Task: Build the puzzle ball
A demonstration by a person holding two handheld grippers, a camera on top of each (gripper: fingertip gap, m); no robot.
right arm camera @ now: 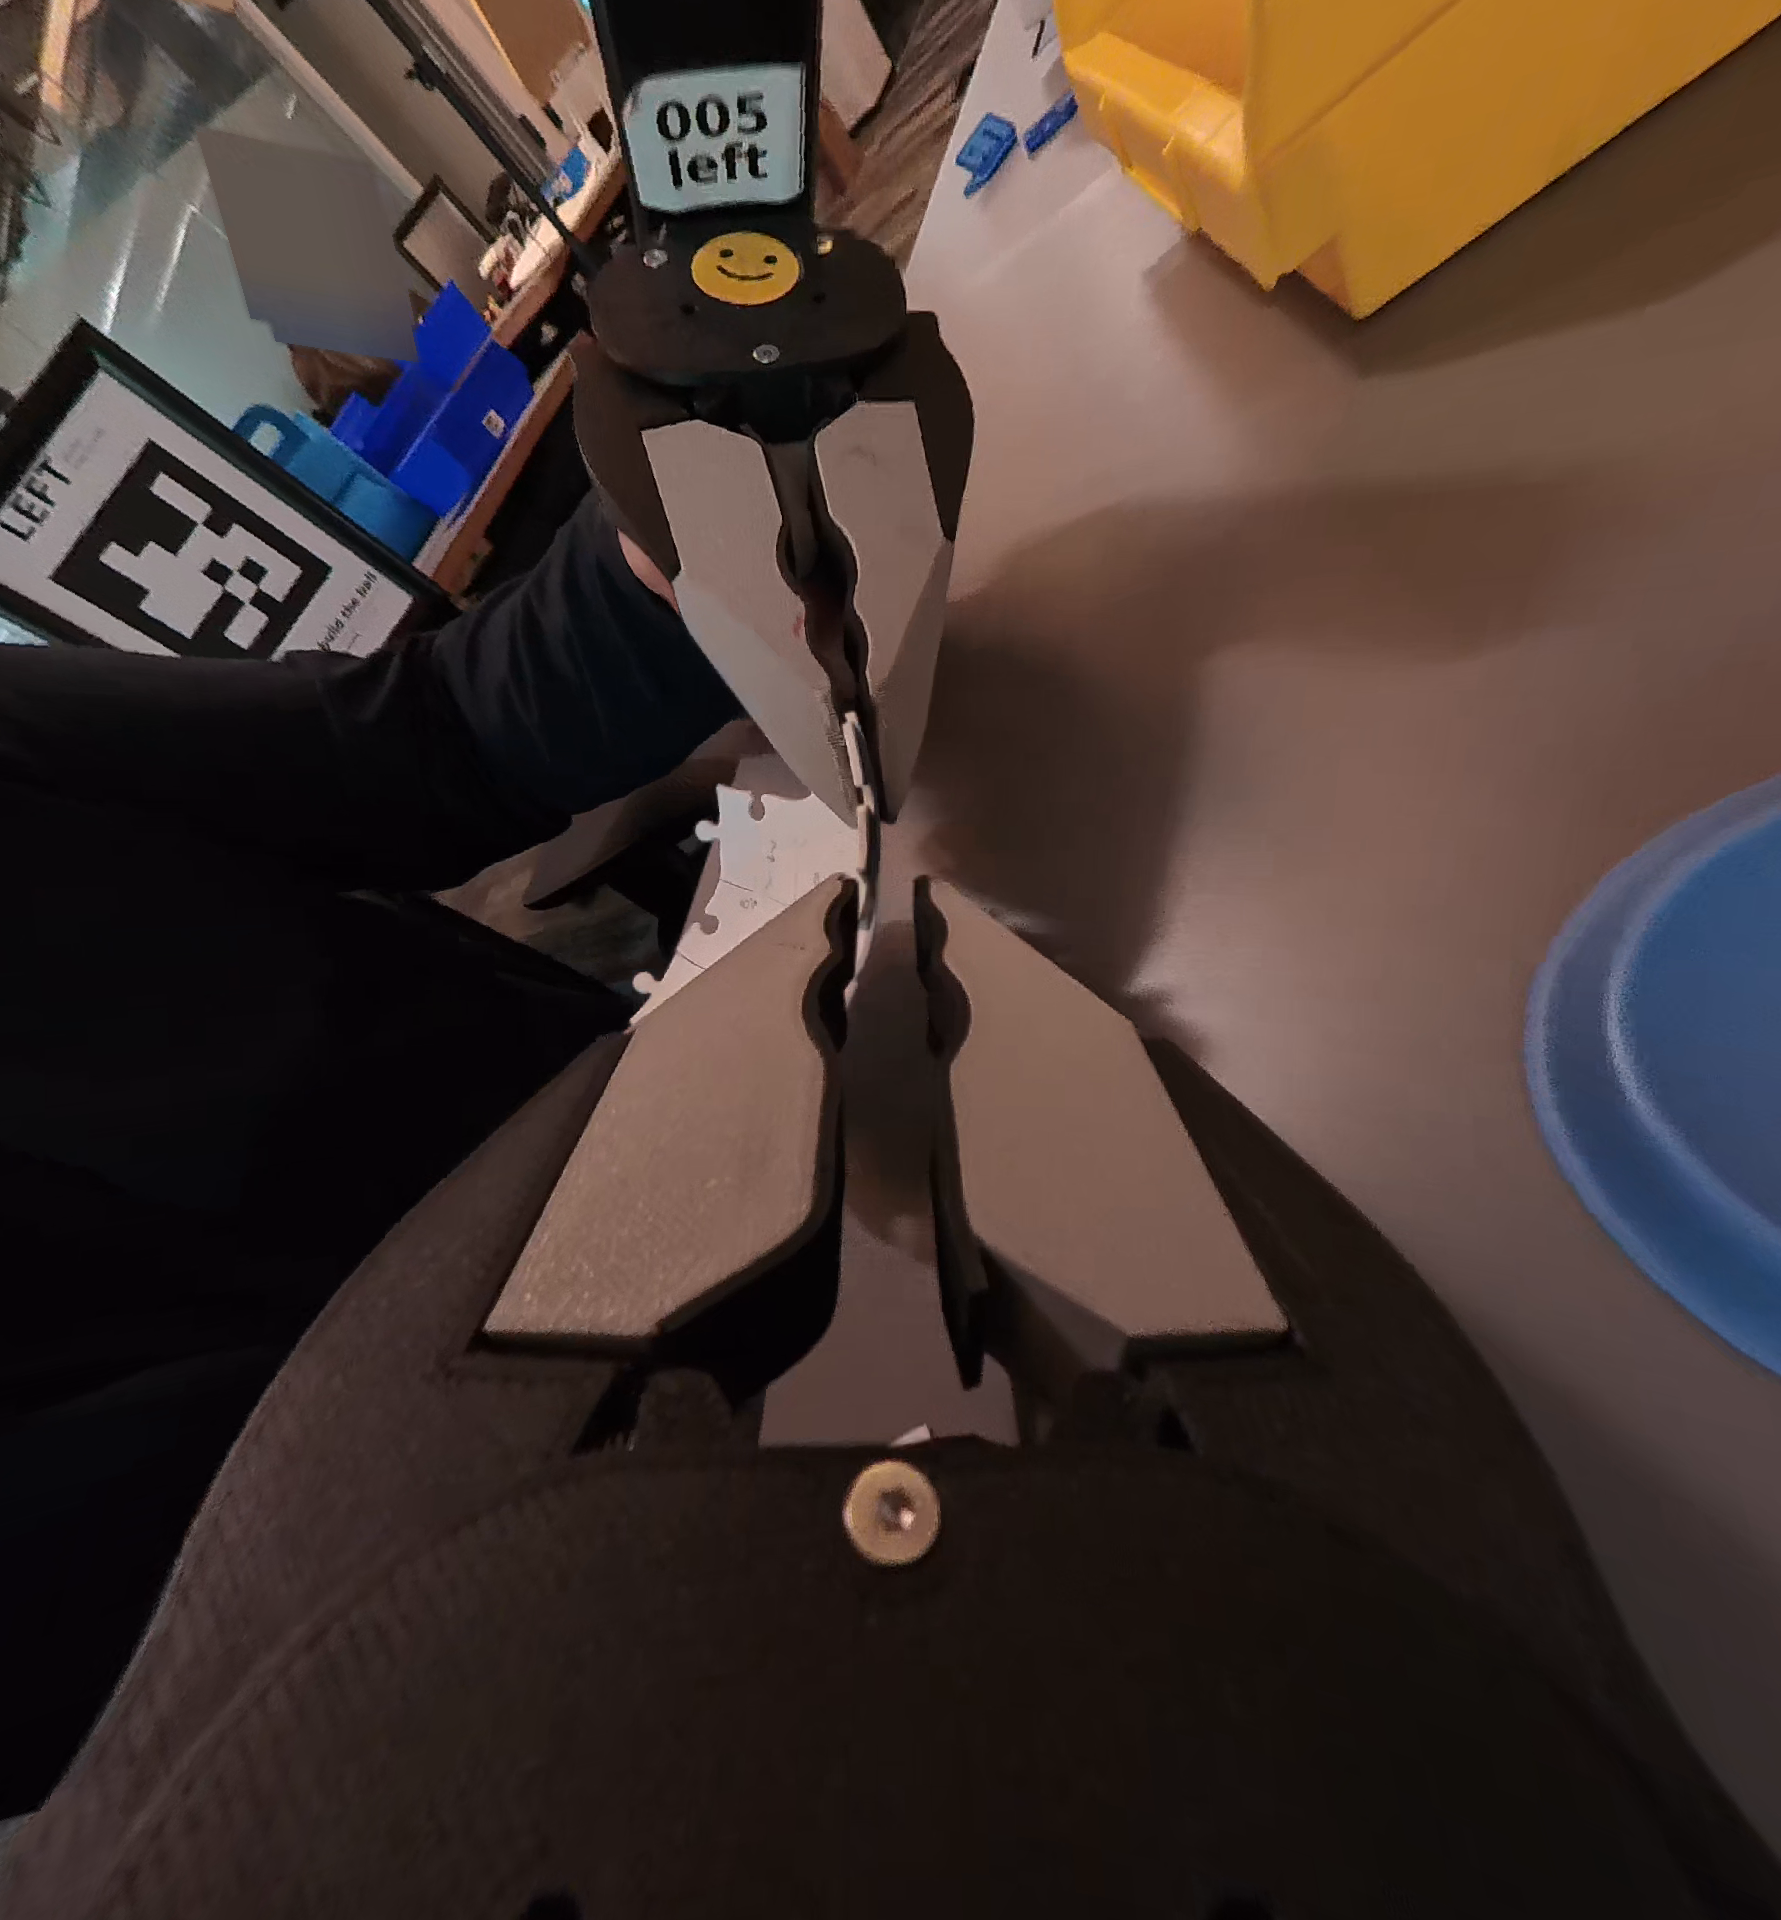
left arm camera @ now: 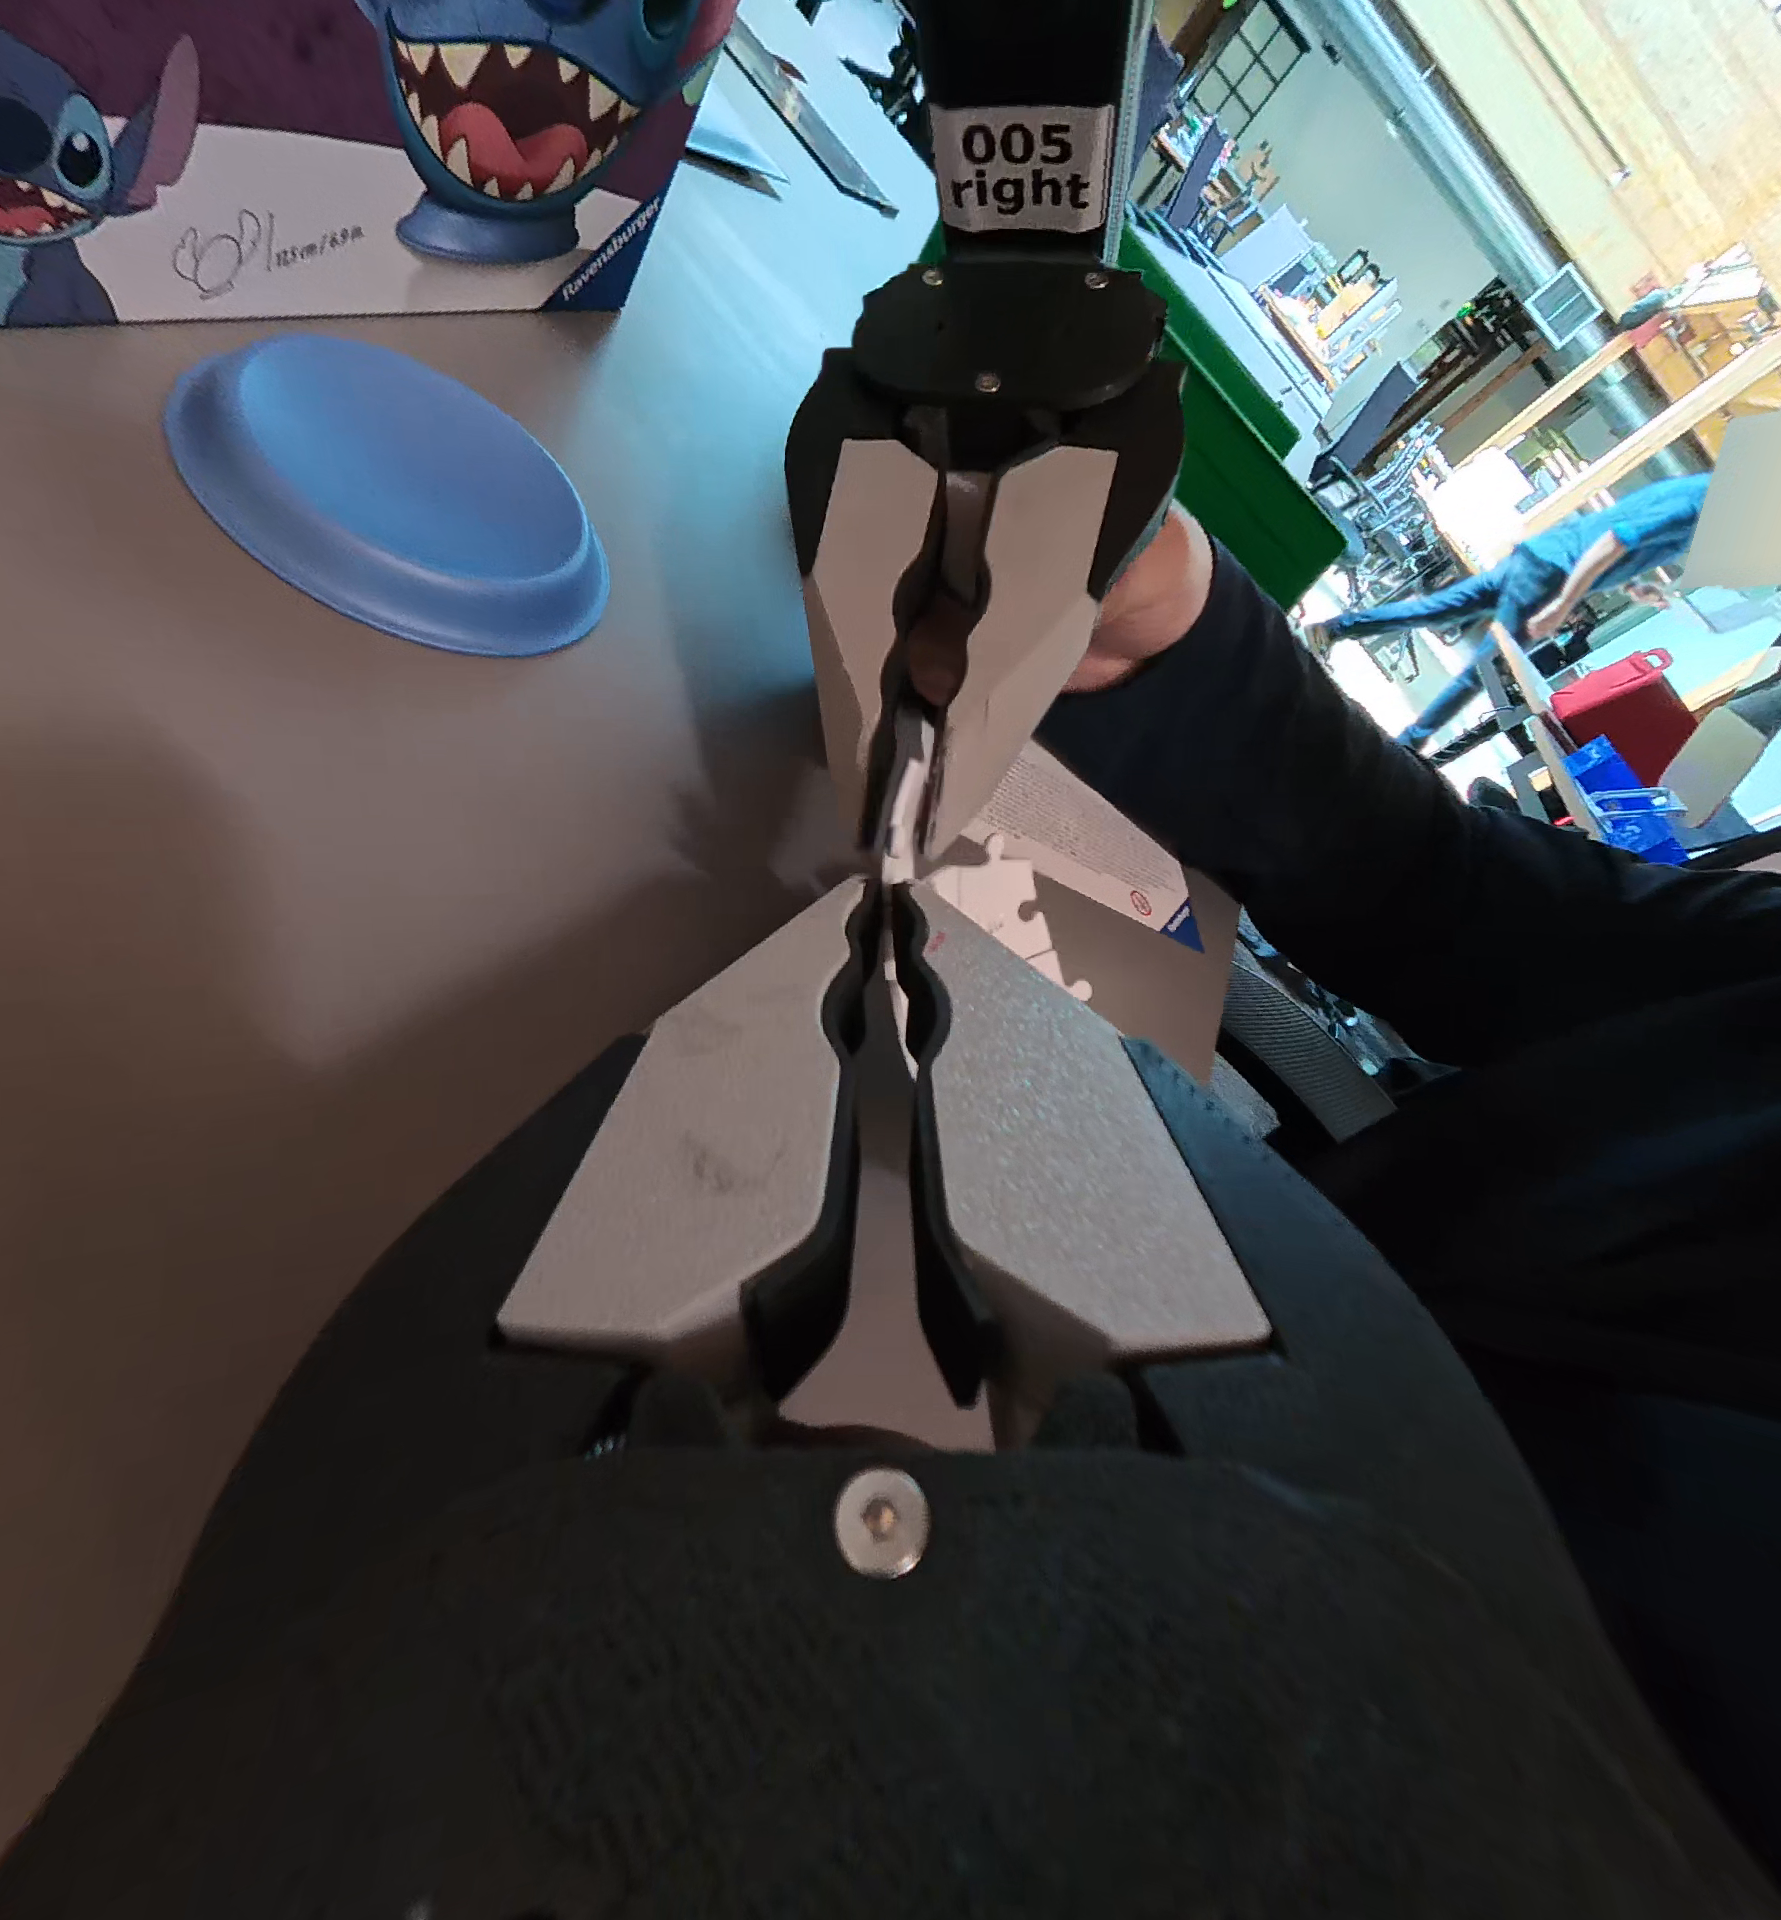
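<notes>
I have the two grippers nose to nose above the grey worktop (left arm camera: 242, 935), tips almost touching. The left gripper (left arm camera: 881, 904) has its jaws pinched down on a thin, curved puzzle section (right arm camera: 873, 842), which I see edge-on, white on one face and dark-patterned along the rim. The section runs out of the left jaws and across into the right gripper (right arm camera: 884, 894). There the jaws stand narrowly parted in the right wrist view, with the section lying against one finger (right arm camera: 834, 935) and a sliver of gap at the other. From the opposite camera they look drawn in around it, so I cannot tell whether the right side is truly clamping. The section is held up off the surface, between both sets of tips. Below and just behind them, loose white puzzle pieces (left arm camera: 1011, 904) lie flat on the worktop beside a printed leaflet (left arm camera: 1104, 831). A round blue stand (left arm camera: 377, 499) sits well apart from the tips, and behind it rests the puzzle box (left arm camera: 294, 156) with its blue cartoon creature. A hand (left arm camera: 1135, 613) in a dark sleeve (left arm camera: 1437, 883) grips the right tool. A yellow bin (right arm camera: 1385, 135) rests at the far edge in the right wrist view.
</notes>
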